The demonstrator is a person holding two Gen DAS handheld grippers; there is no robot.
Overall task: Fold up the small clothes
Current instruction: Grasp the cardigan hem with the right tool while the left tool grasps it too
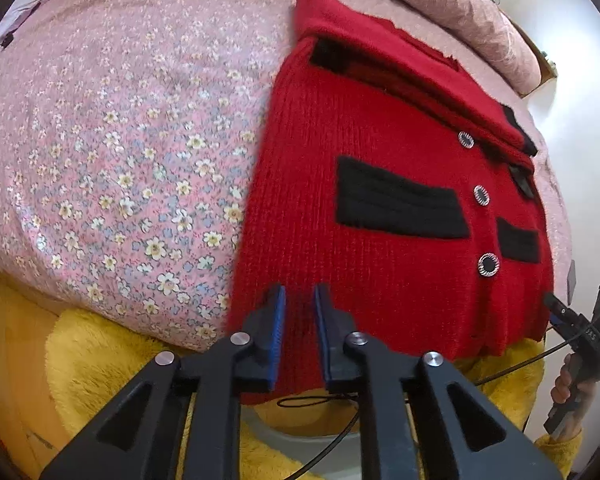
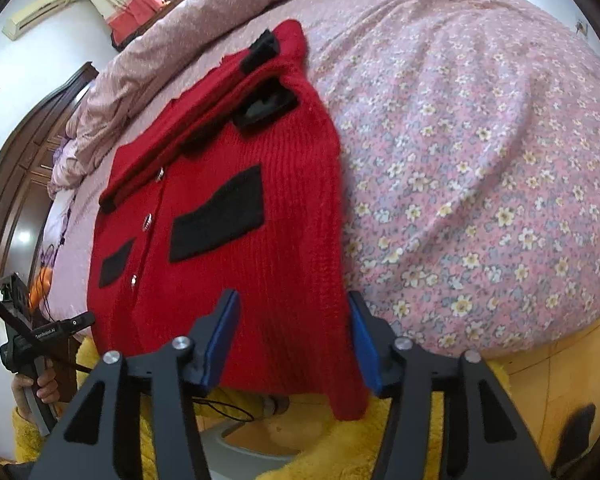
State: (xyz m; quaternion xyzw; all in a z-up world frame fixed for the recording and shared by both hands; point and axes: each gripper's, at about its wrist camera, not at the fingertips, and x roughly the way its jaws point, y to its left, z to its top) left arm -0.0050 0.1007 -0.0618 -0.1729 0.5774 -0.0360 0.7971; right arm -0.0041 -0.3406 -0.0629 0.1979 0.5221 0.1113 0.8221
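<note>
Cardigan [image 1: 380, 216]: red knit with black pocket patches and round buttons, lying flat on the bed, its lower hem hanging over the near edge.
Sleeve [image 1: 400, 64]: folded across the top of the garment, black cuff showing at its end.
Bed cover [image 1: 120, 160]: pink with small flowers, bare to the side of the cardigan; a plain pink quilt [image 2: 204, 20] is bunched along the far side.
Left gripper [image 1: 300, 312]: at the hem, near one lower corner; jaws slightly apart, a narrow strip of red knit visible in the gap; cannot tell whether the pads touch the cloth.
Right gripper [image 2: 294, 332]: at the other lower corner; jaws spread wide, the hem hanging between them, nothing pinched.
Person: yellow fleece sleeve [image 1: 100, 360] below the bed edge in both views; in the right wrist view a hand [image 2: 40, 384] wraps the other tool's handle.
</note>
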